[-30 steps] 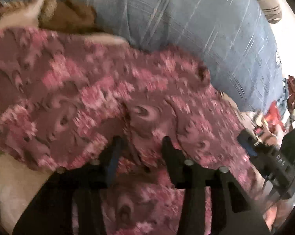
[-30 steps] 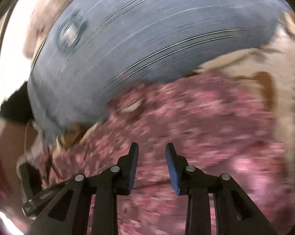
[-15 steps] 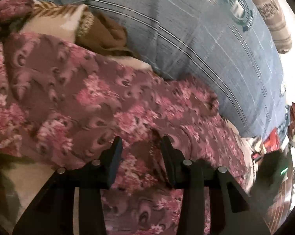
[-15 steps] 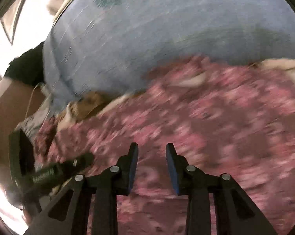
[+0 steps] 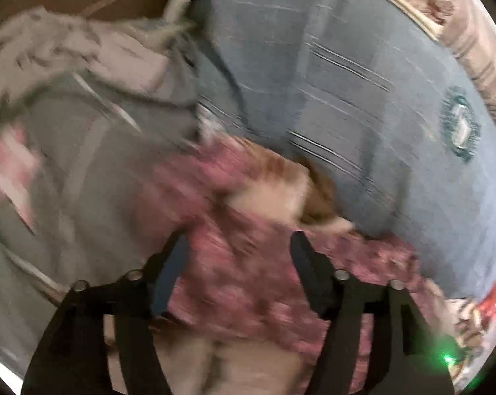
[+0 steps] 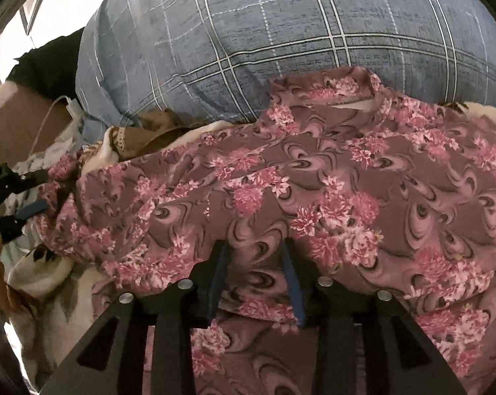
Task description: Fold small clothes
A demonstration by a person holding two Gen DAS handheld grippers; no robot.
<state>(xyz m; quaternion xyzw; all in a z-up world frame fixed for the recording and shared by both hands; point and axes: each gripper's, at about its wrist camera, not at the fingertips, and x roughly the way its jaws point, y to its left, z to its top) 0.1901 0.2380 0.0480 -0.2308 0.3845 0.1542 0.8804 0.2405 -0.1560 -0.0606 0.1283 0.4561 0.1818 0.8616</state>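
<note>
Right wrist view: my right gripper (image 6: 254, 247) hovers, jaws opening, over the pink floral garment (image 6: 330, 191) spread against a blue checked pillow (image 6: 281, 26); my left gripper (image 5: 238, 243), jaws opening, holds nothing above the garment's edge.

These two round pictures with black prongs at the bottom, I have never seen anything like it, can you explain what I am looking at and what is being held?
No robot here: a person holds a two-finger gripper in each hand, and each carries a fisheye camera looking along its fingers, hence the round, bent pictures. The blurred picture is from the left gripper; its jaws are opening, with nothing pinched between them. The sharp one is from the right gripper, jaws parted just over the pink floral garment, not clearly pinching it. That garment lies spread on a cream blanket, in front of a blue checked pillow. At the sharp picture's left edge you can see the left gripper from outside.
</note>
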